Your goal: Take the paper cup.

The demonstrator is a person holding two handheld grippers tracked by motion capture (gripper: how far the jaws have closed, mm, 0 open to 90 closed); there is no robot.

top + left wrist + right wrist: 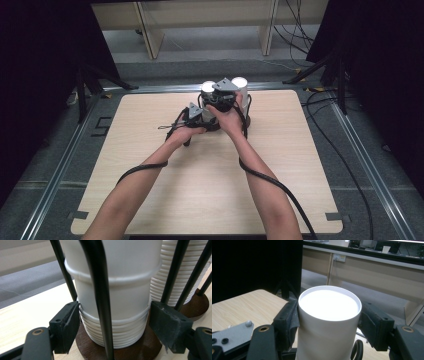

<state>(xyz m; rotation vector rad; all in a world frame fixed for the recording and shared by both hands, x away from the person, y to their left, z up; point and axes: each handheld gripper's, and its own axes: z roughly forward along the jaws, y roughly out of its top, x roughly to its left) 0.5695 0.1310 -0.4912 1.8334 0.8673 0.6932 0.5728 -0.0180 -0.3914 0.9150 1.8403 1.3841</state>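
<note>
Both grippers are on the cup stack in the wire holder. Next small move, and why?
Probably a short straight lift with the right gripper. Its pads press both sides of the top cup just below the rim, while the left gripper clamps the nested stack low, near the wooden base. With the stack braced, lifting along the black wire rods should free one cup.

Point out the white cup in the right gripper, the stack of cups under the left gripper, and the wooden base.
white cup (pixel 329 322), right gripper view, side wall.
stack of cups (pixel 113 332), left gripper view, ribbed rims.
wooden base (pixel 147 346), left gripper view, top face.
</note>
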